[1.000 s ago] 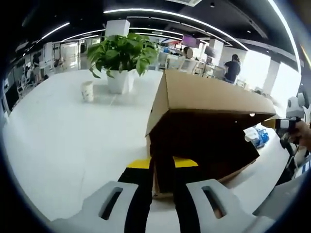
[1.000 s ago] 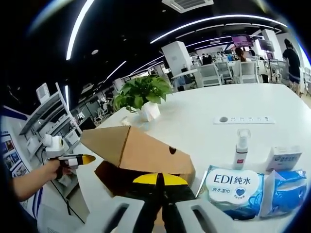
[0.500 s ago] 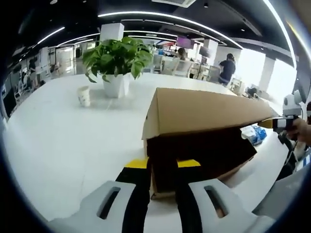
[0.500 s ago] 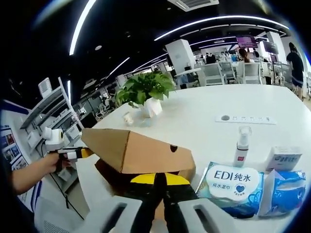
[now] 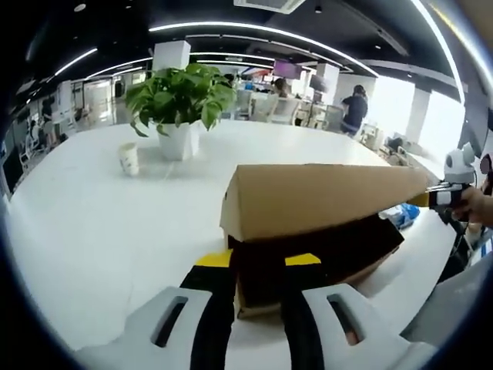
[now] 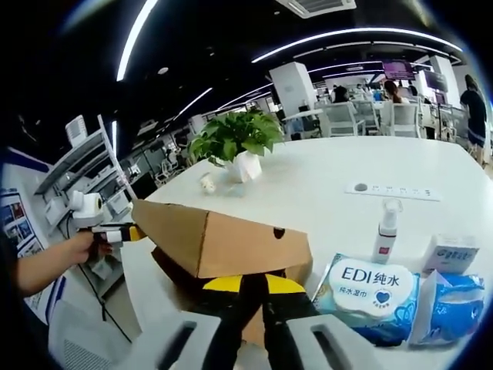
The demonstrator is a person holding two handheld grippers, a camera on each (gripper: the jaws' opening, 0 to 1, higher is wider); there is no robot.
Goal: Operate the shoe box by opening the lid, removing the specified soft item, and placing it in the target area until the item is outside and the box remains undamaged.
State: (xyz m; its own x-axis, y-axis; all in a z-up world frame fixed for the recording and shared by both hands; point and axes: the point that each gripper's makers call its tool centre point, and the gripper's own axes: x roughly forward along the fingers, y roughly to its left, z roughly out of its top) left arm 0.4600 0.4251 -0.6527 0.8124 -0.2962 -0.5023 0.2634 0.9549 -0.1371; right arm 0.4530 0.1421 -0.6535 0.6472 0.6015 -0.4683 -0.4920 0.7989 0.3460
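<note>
Both grippers sit at opposite ends of the cardboard shoe box (image 5: 316,231). In the left gripper view, the left gripper (image 5: 259,308) has its black, yellow-tipped jaws clamped on the box's near wall, under the raised, smooth brown lid (image 5: 323,196). On the white table (image 5: 100,231) stand a paper cup (image 5: 129,159) and a leafy potted plant (image 5: 179,104). The right gripper view adds the right gripper (image 6: 250,327), pinched nearly shut on the box end, plus a spray bottle (image 6: 385,230) and glossy wet-wipe pack (image 6: 370,297).
</note>
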